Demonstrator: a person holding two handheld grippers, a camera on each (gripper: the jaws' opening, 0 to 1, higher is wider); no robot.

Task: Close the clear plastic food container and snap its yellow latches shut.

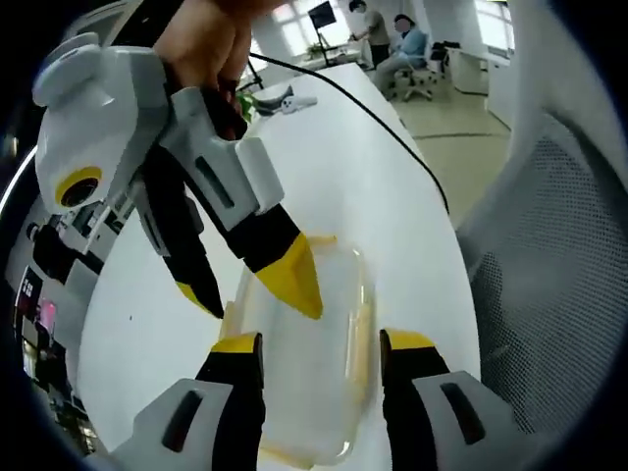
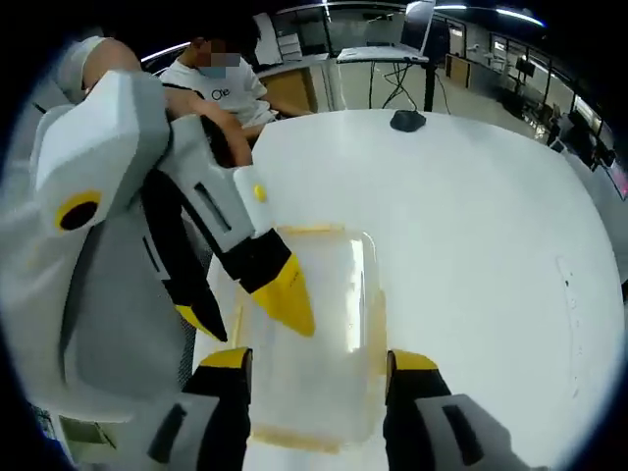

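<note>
Jaws of both the left gripper point(image 1: 322, 345) and the right gripper point(image 2: 319, 365) stand apart, straddling the clear rectangular plastic food container with yellow latches point(image 1: 304, 378) point(image 2: 314, 343), low-centre of each frame on the white round table point(image 1: 343, 167) point(image 2: 471, 216).
</note>
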